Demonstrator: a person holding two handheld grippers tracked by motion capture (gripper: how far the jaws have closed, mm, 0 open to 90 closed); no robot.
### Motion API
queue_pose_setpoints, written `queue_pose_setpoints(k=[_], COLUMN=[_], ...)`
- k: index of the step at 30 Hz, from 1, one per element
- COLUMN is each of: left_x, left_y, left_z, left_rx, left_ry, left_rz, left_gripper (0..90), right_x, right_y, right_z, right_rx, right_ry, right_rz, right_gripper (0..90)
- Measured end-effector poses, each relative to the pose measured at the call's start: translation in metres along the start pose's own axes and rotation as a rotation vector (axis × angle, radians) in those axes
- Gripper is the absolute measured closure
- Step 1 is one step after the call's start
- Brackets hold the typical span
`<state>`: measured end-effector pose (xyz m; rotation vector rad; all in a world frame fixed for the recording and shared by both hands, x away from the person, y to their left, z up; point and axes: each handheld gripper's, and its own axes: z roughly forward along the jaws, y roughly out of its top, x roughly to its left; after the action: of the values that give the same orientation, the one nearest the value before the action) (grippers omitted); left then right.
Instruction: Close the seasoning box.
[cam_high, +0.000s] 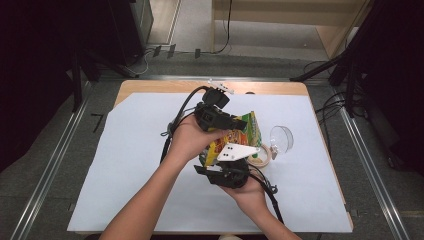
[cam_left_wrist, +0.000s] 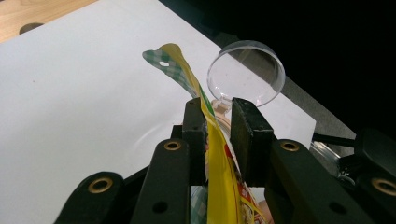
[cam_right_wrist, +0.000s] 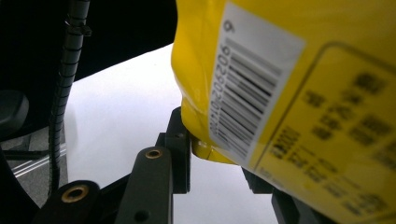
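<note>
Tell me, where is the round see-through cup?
In the high view, the round clear plastic cup lies on its side on the white paper sheet, right of centre, just right of the yellow snack bag and beside the tape roll.

Clear cup (cam_high: 281, 138) and tape roll (cam_high: 261, 155) crowd right side; left paper (cam_high: 130, 165) open.

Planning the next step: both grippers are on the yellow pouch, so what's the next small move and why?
Probably pull the two grippers gently apart to start tearing the yellow pouch open. The left gripper pinches its top edge, the right gripper grips a lower corner, and the clear cup waits beside it on the table.
</note>
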<state>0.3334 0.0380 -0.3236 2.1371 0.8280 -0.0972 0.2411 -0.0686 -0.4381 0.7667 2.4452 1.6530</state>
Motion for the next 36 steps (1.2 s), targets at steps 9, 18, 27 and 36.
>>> queue_pose_setpoints(k=[9,18,27,36], left_x=[0.0006,0.0014,0.0016,0.0010], left_y=[-0.0004,-0.0013,-0.0017,-0.0014], left_z=[0.0002,0.0001,0.0004,0.0004], left_rx=[0.004,0.003,0.004,0.004], left_ry=[0.001,0.000,0.002,0.001], left_rz=[0.003,0.000,0.002,0.003], left_gripper=[76.6,76.7,76.7,76.7], right_x=[0.0000,0.0001,0.0004,0.0005], right_y=[-0.0001,-0.0002,-0.0005,-0.0003], right_z=[0.0003,0.0007,0.0009,0.0007], right_rx=[0.003,0.006,0.009,0.007], right_ry=[0.000,-0.002,-0.001,-0.004], right_rz=[-0.003,-0.007,-0.003,-0.005], right_gripper=[68.7,68.8,68.7,68.7])
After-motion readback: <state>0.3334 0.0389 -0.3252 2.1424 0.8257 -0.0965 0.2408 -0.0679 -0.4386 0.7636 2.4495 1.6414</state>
